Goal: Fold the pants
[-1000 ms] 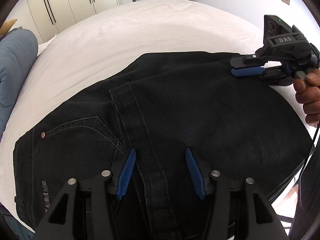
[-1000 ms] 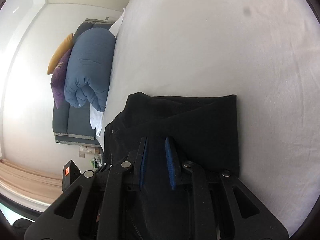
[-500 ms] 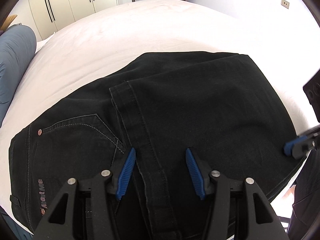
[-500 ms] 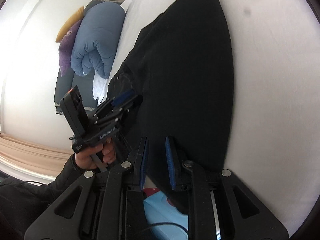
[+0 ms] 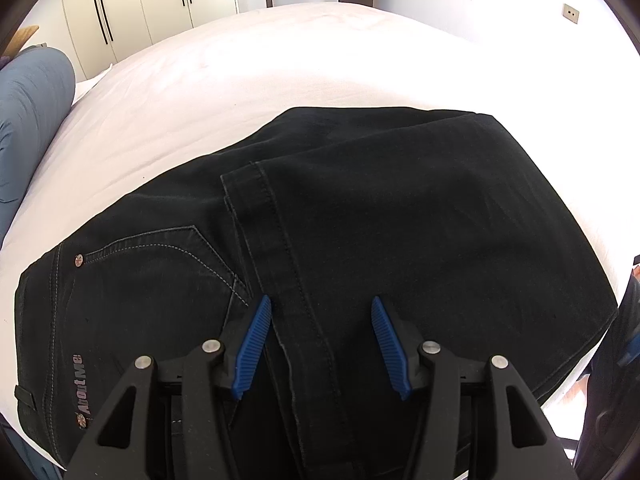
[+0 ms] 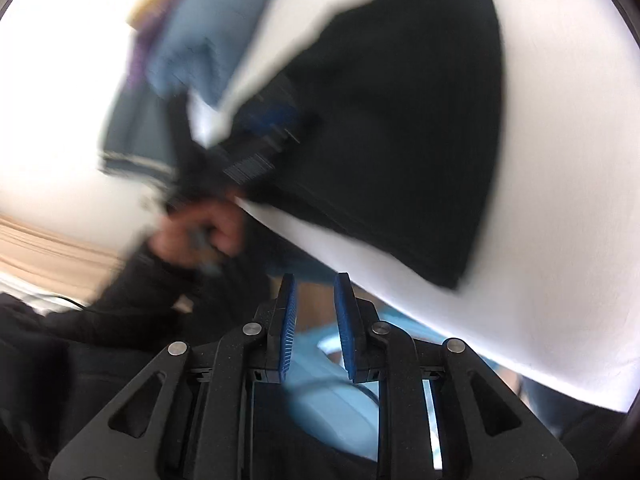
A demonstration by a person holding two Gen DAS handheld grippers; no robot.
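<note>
- Pants (image 5: 360, 232) lie folded on the bed (image 5: 248, 64), near its edge.
- Left gripper (image 5: 318, 344) hovers over the pants, jaws wide, empty.
- Right gripper (image 6: 315, 312) sits off the bed, jaws narrowly apart, empty.

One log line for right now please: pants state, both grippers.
black denim pants: folded, flat on white bed | left gripper: open over hem band, nothing held | right gripper: open, off bed edge, nothing held
</note>
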